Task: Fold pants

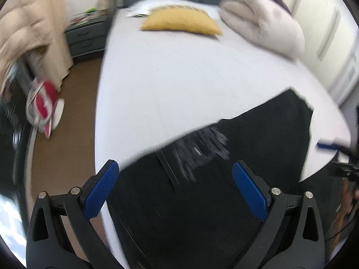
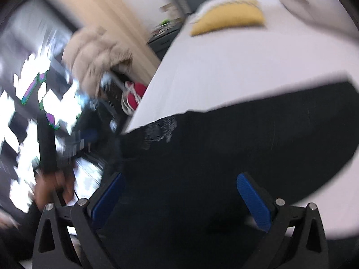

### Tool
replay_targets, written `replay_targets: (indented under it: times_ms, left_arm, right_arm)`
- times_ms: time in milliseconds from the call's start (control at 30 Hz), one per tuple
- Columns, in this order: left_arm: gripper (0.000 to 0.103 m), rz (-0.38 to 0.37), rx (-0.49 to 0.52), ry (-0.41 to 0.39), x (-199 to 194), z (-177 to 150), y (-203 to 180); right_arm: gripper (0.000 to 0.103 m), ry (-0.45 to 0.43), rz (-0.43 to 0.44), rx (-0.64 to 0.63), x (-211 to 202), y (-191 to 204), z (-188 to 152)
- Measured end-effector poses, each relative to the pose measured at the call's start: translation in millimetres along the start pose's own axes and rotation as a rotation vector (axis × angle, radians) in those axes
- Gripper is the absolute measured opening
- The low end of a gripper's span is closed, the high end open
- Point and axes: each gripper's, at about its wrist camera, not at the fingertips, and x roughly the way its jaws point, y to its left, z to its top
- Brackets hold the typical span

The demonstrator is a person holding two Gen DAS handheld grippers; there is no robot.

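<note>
The black pants (image 1: 258,139) are lying spread flat across the near corner of the bed (image 1: 179,74), likely ready for folding; the left gripper (image 1: 175,186) and right gripper (image 2: 179,197) are hovering above them, both with fingers apart, gripping nothing.

My left tongs (image 1: 176,174) stand wide apart, their blue pads (image 1: 101,189) holding nothing, poised over the black pants (image 1: 224,179) spread on the near end of the white bed (image 1: 168,78). A grey printed patch shows on the cloth between the pads. Farther up the bed lie a yellow pillow (image 1: 179,22) and a pale grey one (image 1: 262,20). Red shoes (image 1: 44,105) sit on the brown floor beside the bed.
</note>
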Motion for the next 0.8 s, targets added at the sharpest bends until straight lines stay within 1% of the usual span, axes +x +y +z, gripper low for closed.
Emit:
replay_targets:
  times_ms: [67, 133, 167, 300, 333, 400, 433, 500, 567, 600, 633, 667, 700, 733, 800]
  left_arm:
    - [0.103, -0.081, 0.072, 0.064, 29, 22, 8]
    - [0.103, -0.137, 0.132, 0.141, 60, 40, 15]
    - [0.102, -0.161, 0.146, 0.171, 70, 43, 13]
    - [0.1, -0.248, 0.2, 0.257, 106, 48, 11]
    - [0.1, -0.262, 0.225, 0.283, 119, 49, 10]
    - [0.099, -0.267, 0.253, 0.32, 134, 50, 9]
    - [0.094, -0.266, 0.269, 0.346, 144, 50, 8]
    - [0.09, -0.256, 0.279, 0.368, 159, 51, 8]
    - [0.088, -0.257, 0.288, 0.37, 167, 53, 8]
    - [0.082, -0.254, 0.289, 0.369, 169, 53, 8]
    - [0.071, -0.24, 0.293, 0.367, 173, 55, 5]
    - [0.065, -0.229, 0.293, 0.368, 174, 55, 5]
    - [0.054, -0.229, 0.287, 0.372, 176, 56, 7]
    - [0.036, -0.232, 0.279, 0.374, 177, 57, 7]
    - [0.017, -0.239, 0.261, 0.371, 176, 57, 8]
  right_arm:
    - [0.103, 0.015, -0.041, -0.147, 11, 5, 15]
    - [0.101, 0.031, -0.035, -0.227, 16, -4, 27]
    - [0.1, 0.038, -0.033, -0.265, 17, -7, 31]
    - [0.094, 0.076, -0.027, -0.31, 26, -30, 46]
    - [0.093, 0.08, -0.024, -0.318, 28, -33, 49]
    - [0.092, 0.081, -0.023, -0.338, 31, -38, 54]
    - [0.092, 0.082, -0.028, -0.348, 33, -41, 55]
    - [0.089, 0.087, -0.036, -0.367, 43, -40, 64]
    - [0.086, 0.096, -0.035, -0.377, 48, -43, 64]
    - [0.086, 0.096, -0.038, -0.383, 54, -42, 65]
    - [0.086, 0.1, -0.039, -0.39, 56, -43, 66]
    - [0.085, 0.104, -0.037, -0.398, 58, -43, 66]
    - [0.082, 0.109, -0.033, -0.412, 61, -42, 66]
    - [0.08, 0.117, -0.033, -0.422, 64, -42, 67]
    - [0.078, 0.129, -0.046, -0.442, 71, -42, 68]
